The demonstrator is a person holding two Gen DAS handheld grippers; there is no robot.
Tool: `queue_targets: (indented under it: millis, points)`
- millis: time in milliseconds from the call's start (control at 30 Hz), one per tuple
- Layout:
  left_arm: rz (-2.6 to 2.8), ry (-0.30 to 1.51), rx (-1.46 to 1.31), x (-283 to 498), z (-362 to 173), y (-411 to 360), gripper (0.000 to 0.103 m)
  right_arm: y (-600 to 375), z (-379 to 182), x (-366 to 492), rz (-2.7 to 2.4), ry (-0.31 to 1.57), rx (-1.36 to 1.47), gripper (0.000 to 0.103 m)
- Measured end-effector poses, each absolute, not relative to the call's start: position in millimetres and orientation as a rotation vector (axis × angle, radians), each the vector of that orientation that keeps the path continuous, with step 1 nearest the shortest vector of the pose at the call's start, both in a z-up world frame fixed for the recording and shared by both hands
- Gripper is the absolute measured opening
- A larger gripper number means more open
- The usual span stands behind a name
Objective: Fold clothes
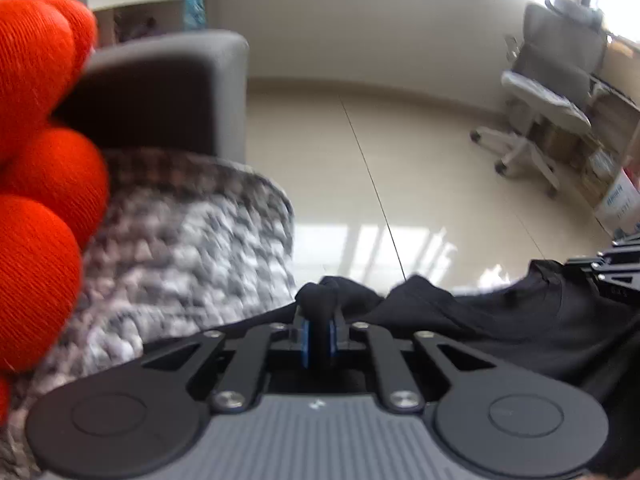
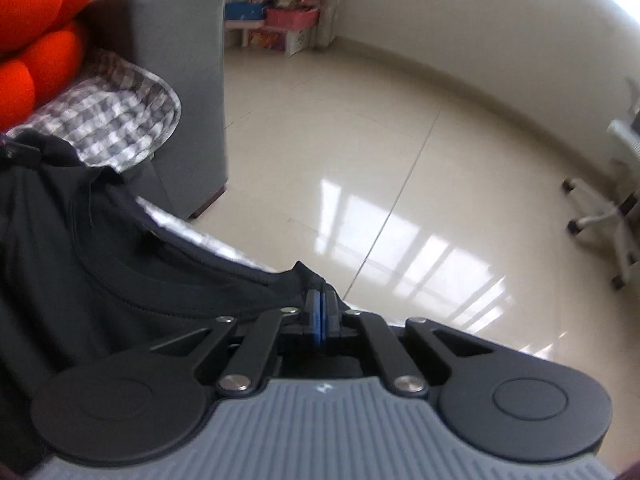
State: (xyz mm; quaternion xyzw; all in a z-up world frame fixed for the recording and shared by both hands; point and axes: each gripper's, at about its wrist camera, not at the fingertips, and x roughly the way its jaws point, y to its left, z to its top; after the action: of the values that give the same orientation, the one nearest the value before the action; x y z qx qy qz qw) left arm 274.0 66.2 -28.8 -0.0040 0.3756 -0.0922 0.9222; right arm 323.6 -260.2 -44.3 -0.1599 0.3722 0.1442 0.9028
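A black T-shirt [image 1: 480, 320] hangs stretched between the two grippers, lifted above the sofa seat. My left gripper [image 1: 319, 334] is shut on a bunched edge of it, a wad of black cloth sticking up between the blue pads. In the right wrist view the same black T-shirt [image 2: 100, 264] spreads to the left, its round neckline showing, and my right gripper [image 2: 320, 320] is shut on a thin corner of it. The other gripper's black body [image 1: 616, 268] shows at the right edge of the left wrist view.
A grey checked cover [image 1: 180, 256] lies over the sofa seat, with the grey sofa arm [image 2: 180, 80] behind and an orange plush cushion [image 1: 36, 200] at the left. Beyond is glossy tiled floor [image 2: 400, 160], a white office chair [image 1: 540, 120], and shelves with boxes [image 2: 280, 16].
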Motion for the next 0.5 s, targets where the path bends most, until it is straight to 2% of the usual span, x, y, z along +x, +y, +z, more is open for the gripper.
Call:
queue_targets:
  millis: [200, 267, 367, 433, 500]
  points:
    - [-0.095, 0.678, 0.001, 278.9, -16.4, 54.3, 0.009, -246.6, -30.2, 319.1, 0.108, 0.615, -0.418, 0.0]
    - [-0.053, 0.7, 0.025, 282.7, -26.8, 47.6, 0.011, -244.5, -46.7, 324.1, 0.107, 0.669, -0.432, 0.0]
    - [-0.028, 0.759, -0.025, 287.1, -45.8, 53.9, 0.019, -245.2, -71.3, 328.8, 0.096, 0.745, -0.452, 0.0]
    - [-0.025, 0.752, -0.118, 286.0, -45.8, 75.3, 0.025, -261.4, -71.3, 323.7, 0.046, 0.729, -0.421, 0.0]
    - [-0.009, 0.73, -0.193, 282.4, -41.5, 96.6, 0.039, -283.9, -61.4, 319.6, 0.019, 0.716, -0.342, 0.005]
